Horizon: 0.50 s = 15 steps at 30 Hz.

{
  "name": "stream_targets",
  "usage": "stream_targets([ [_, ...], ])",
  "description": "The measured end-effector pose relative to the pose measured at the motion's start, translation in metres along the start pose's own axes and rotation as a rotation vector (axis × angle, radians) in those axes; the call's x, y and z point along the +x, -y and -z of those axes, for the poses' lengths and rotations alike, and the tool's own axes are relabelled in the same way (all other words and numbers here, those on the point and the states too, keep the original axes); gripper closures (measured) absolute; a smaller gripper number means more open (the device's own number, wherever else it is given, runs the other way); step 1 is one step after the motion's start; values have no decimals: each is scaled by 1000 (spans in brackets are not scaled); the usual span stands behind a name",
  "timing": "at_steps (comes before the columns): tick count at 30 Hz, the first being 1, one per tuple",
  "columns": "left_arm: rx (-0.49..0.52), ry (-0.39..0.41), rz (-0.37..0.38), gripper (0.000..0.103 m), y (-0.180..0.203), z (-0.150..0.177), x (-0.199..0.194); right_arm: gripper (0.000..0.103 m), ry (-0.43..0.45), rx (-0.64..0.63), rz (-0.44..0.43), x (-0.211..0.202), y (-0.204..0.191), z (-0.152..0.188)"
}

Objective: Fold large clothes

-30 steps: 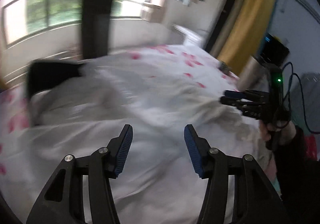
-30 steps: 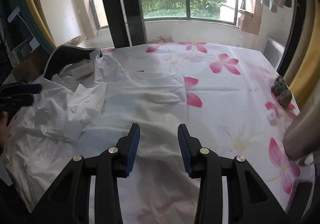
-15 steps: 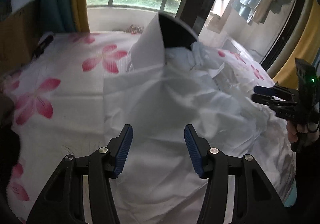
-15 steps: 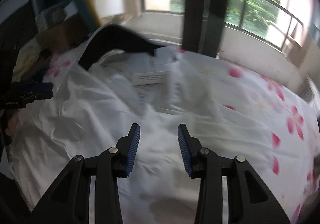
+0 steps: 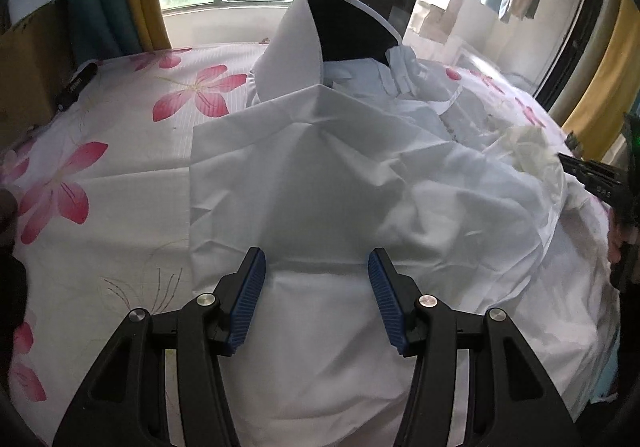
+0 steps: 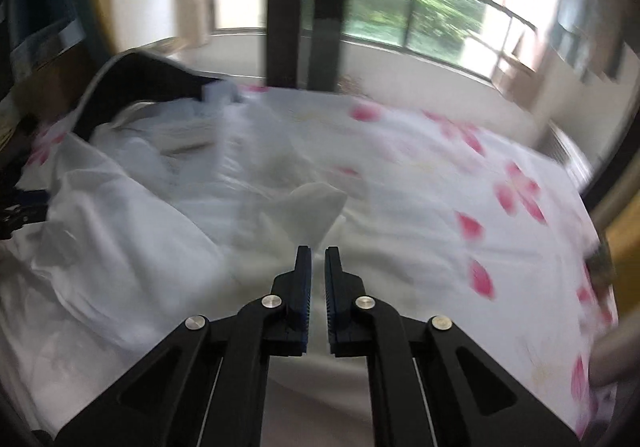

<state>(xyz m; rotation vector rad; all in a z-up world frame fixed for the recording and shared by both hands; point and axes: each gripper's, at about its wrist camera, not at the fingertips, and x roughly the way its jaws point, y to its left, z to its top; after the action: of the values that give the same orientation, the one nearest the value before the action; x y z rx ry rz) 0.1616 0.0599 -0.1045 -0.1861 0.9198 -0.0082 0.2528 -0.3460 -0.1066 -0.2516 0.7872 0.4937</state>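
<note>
- Presently the white shirt [image 5: 360,183] is spread rumpled on the bed [image 5: 120,151] (collar at 12 o'clock).
- Left gripper [image 5: 316,299] is held spread above the hem.
- Right gripper [image 6: 318,287], just closing, is pressed together; cloth between cannot be told.
- Smoothing is judged needed next.

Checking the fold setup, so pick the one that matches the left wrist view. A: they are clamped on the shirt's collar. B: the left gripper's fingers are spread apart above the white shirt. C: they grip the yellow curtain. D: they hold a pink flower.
B: the left gripper shows a wide gap between its blue fingers, with the white shirt lying flat underneath, ungripped.
</note>
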Motion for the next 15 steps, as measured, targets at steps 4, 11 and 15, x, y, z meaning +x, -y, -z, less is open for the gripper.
stream_targets([
  [4, 24, -2, -13, 46, 1, 1, 0, 98, -32, 92, 10, -7, 26, 26],
  [11, 20, -14, -41, 46, 2, 2, -2, 95, -33, 120, -52, -14, 31, 21],
  [15, -20, 1, -34, 46, -1, 1, -7, 69, 0, 41, -86, -9, 7, -12],
])
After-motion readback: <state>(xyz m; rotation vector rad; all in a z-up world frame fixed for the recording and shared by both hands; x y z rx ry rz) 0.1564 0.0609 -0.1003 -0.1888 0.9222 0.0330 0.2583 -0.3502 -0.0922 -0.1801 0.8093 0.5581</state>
